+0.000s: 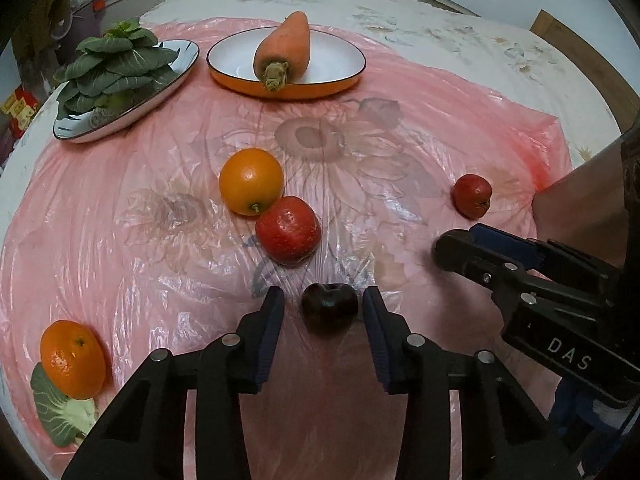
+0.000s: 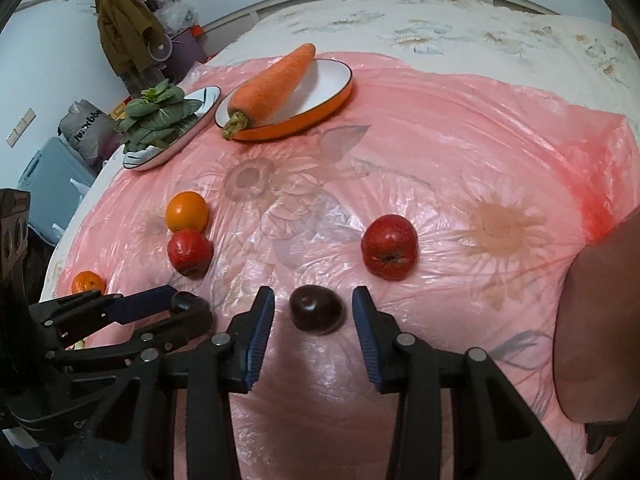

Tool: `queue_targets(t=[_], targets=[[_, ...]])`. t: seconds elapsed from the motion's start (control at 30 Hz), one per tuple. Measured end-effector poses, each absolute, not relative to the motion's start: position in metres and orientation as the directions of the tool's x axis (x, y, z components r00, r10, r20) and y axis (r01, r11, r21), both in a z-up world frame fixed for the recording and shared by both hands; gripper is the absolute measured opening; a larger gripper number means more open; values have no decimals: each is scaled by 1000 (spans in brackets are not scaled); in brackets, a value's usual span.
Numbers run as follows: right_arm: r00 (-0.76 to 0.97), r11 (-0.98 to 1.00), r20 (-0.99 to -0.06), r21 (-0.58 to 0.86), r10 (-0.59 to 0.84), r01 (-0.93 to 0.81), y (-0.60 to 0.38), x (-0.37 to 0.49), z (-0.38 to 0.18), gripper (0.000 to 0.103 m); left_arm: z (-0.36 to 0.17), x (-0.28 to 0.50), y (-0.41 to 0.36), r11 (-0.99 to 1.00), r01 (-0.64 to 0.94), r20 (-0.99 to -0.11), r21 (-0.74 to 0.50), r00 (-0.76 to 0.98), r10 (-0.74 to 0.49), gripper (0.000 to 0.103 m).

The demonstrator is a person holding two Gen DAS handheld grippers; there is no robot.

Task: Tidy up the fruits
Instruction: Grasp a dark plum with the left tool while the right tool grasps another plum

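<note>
Two dark purple, glossy round plums are lying on the pink plastic sheet (image 1: 120, 208) covering the floral table: the left plum (image 1: 329, 307) is sitting between the pads of the left tongs (image 1: 324, 300), which are standing slightly apart with a sliver of gap on each side, not yet pressing it. The right plum (image 2: 317, 309) is resting between the right tongs (image 2: 314, 300), which are standing wider, clear of it. Nearby are lying two red apples (image 1: 288, 230) (image 2: 389, 246) and a smooth orange (image 1: 251, 181).
</note>
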State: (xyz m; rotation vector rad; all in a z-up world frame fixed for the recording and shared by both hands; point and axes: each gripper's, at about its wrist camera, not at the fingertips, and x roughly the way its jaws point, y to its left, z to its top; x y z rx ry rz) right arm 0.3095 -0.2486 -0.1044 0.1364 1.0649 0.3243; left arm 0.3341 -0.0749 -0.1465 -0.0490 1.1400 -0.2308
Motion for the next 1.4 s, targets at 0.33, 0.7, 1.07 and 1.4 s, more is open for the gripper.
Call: queue_targets(t=[0.33, 0.7, 1.07, 1.4], targets=[[425, 950, -850, 252, 309, -187, -242, 311, -113, 63, -153, 334, -76, 975, 165, -897, -146, 394, -201, 33], [426, 953, -853, 253, 301, -167, -242, 312, -119, 57, -156, 333, -75, 976, 170, -896, -136, 399, -194, 31], [434, 954, -850, 267, 300, -136, -244, 314, -124, 57, -158, 335, -77, 977, 178, -901, -116, 396, -179, 31], [457, 956, -840, 261, 292, -132, -247, 311, -124, 36, -158, 331, -70, 974, 184, -884, -135, 422, -202, 23]])
